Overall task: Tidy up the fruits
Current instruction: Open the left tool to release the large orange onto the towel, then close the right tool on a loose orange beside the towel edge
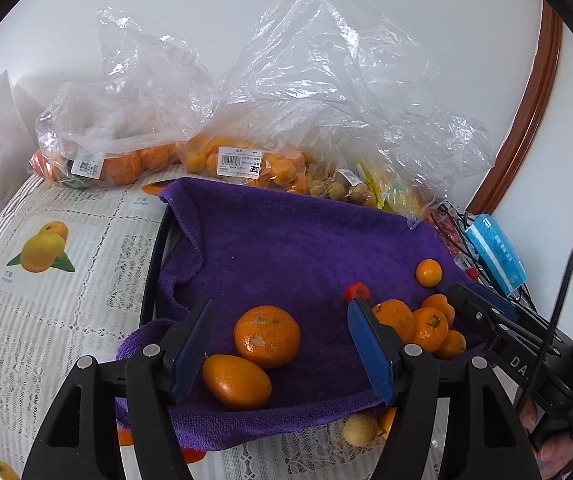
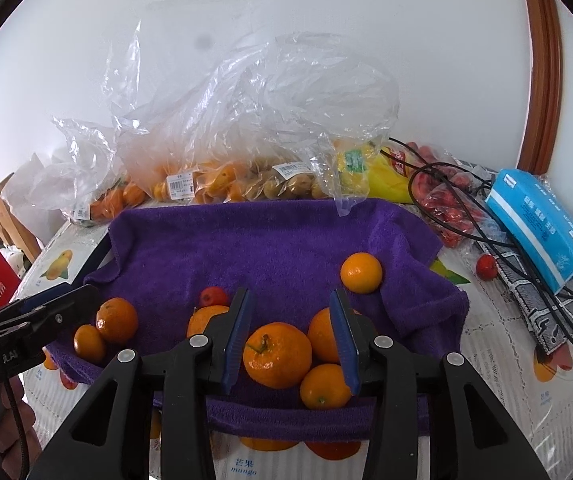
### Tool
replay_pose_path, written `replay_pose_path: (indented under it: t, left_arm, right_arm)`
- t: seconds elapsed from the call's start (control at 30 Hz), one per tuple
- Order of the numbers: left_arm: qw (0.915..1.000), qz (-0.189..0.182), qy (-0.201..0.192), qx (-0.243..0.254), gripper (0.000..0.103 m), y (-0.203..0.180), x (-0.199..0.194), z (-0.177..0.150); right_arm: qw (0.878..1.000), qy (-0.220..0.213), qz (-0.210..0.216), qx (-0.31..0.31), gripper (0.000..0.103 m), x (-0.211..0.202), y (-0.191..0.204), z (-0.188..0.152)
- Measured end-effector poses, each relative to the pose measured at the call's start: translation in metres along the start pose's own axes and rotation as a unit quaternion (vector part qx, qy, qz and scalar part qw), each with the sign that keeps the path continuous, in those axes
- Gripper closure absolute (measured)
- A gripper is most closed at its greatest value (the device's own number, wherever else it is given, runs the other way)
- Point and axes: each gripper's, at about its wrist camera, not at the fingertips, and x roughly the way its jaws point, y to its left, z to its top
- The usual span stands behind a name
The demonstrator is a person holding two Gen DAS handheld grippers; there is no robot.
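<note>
Left gripper (image 1: 278,360) gapes wide around two oranges (image 1: 266,336), untouched; right gripper (image 2: 290,344) narrowly brackets another (round, rolls easily); squeeze its middle.

Both cameras ride on hand-held grippers and look forward and downward along their own blue-padded fingers, close over the purple towel (image 1: 286,248) on the table (image 1: 66,280). The left wrist view sits at the towel's near left part and faces the far wall (image 1: 226,8); the right gripper (image 1: 486,312) enters at its right edge. The right wrist view sits over the towel's near right part, facing the same wall, with the left gripper (image 2: 58,300) at its left edge. Both views share the towel, the oranges on it, the clear plastic bags (image 2: 222,120) behind it and the blue tissue pack (image 2: 538,220) right of it.
</note>
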Motion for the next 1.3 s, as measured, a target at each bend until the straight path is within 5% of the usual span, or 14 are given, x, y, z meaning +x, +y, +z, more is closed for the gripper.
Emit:
replay_pose_path:
  t: [0.4, 0.93, 1.3]
  left_arm:
    - [0.9994, 0.015, -0.025, 0.020, 0.037, 0.001, -0.038, -0.016]
    - [0.9991, 0.036, -0.008, -0.020, 0.037, 0.050, -0.061, -0.043]
    - [0.9985, 0.028, 0.005, -0.047, 0.037, 0.058, -0.058, -0.042]
  right_arm:
    - [1.000, -0.009, -0.003, -0.001, 0.042, -0.048, 0.011, -0.023]
    - [0.998, 0.052, 0.011, -0.019, 0.043, -0.036, 0.055, -0.067]
    - [0.996, 0.083, 0.007, -0.012, 0.056, -0.010, 0.057, -0.076]
